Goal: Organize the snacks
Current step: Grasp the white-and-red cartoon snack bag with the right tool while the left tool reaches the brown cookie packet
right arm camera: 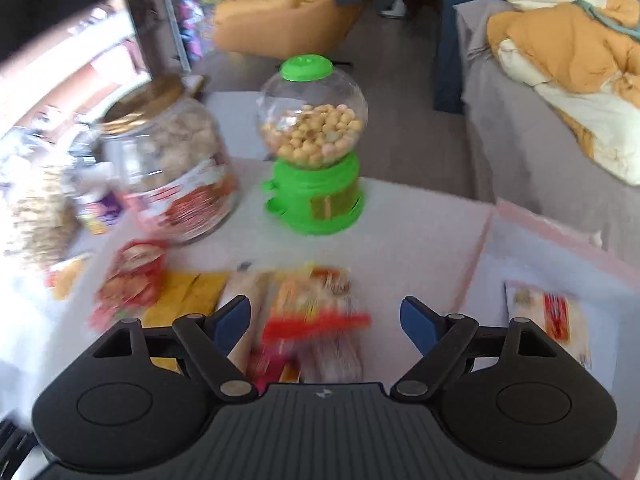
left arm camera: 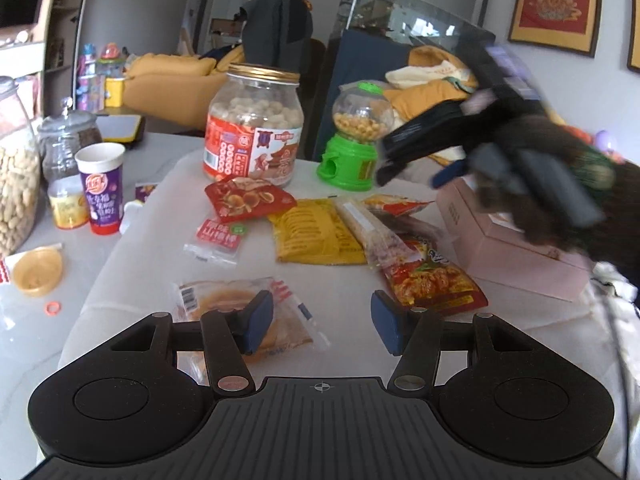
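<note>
1. Right wrist view is smeared by motion: the packets under the right gripper (right arm camera: pixel 325 320) blur into red, orange and yellow streaks, and their print cannot be read.
2. Left wrist view shows the other gripper as a dark blur at the right, with the hand (left arm camera: pixel 560 184) holding it covering part of the pink box (left arm camera: pixel 516 252).
3. That pink box stands open in the right wrist view; one snack packet (right arm camera: pixel 548 320) lies inside it, its far edge cut off by the gripper body.
4. A glass jar (left arm camera: pixel 254 120) with a gold lid holds pale round snacks; its label is red.
5. A green candy dispenser (right arm camera: pixel 314 144) beside it has a clear globe about half full of yellow balls.
6. At the left edge, a big jar of peanuts (left arm camera: pixel 16 196) is cut off by the frame.
7. Loose snack packets (left arm camera: pixel 320 230) lie on the table (left arm camera: pixel 336 288) between the jars and the grippers.
8. The left gripper (left arm camera: pixel 322 324) is released, with a bread packet (left arm camera: pixel 240 308) partly hidden under its left finger.
9. The right gripper's jaws stand wide apart, gripping nothing.
</note>
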A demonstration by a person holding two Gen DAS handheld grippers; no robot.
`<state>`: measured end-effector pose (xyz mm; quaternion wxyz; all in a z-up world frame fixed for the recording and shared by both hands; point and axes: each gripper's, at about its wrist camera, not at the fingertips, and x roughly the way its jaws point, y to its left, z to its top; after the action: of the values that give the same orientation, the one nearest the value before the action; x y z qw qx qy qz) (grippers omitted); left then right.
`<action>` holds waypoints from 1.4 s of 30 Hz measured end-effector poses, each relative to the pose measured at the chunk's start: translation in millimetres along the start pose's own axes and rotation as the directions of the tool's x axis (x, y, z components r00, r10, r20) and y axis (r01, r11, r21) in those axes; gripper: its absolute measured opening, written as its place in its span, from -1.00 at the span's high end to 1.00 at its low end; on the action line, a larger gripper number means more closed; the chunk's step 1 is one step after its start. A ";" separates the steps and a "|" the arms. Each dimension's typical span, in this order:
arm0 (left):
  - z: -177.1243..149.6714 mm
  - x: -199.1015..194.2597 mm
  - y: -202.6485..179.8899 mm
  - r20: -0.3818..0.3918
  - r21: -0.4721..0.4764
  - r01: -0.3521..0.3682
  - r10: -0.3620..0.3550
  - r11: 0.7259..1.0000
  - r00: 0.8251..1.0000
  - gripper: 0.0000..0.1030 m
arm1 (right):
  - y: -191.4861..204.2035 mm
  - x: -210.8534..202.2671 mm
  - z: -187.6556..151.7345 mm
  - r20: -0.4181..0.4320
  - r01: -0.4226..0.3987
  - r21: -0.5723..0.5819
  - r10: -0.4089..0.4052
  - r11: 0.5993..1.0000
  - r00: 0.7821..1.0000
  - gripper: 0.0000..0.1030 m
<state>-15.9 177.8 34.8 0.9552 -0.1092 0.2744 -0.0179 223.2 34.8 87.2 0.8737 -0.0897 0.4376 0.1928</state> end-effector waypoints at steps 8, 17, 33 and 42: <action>-11.3 -3.5 8.8 0.010 -0.067 0.062 -0.061 0.996 0.998 -0.16 | 14.8 52.4 1.9 -0.200 -0.067 -0.015 0.063 0.998 0.978 -0.10; -10.2 0.2 -5.7 -0.009 -0.061 0.073 -0.073 0.995 0.997 -0.16 | 19.8 13.3 -53.3 -0.264 -0.207 -0.026 0.193 0.978 0.945 -0.06; 5.6 -4.9 -39.6 -0.062 -0.142 0.069 -0.078 0.987 0.995 -0.16 | -57.9 -51.2 -135.6 -0.182 -0.259 -0.016 0.252 0.966 0.950 -0.03; 21.3 54.6 -97.6 -0.173 -0.191 0.031 -0.065 0.981 0.983 -0.16 | -116.5 -89.5 -206.8 0.025 -0.114 0.049 0.113 0.992 0.993 -0.57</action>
<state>44.1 81.6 45.3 0.9114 -0.2033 0.3568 -0.0249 72.1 -161.6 33.1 0.8680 -0.0404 0.4371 0.2322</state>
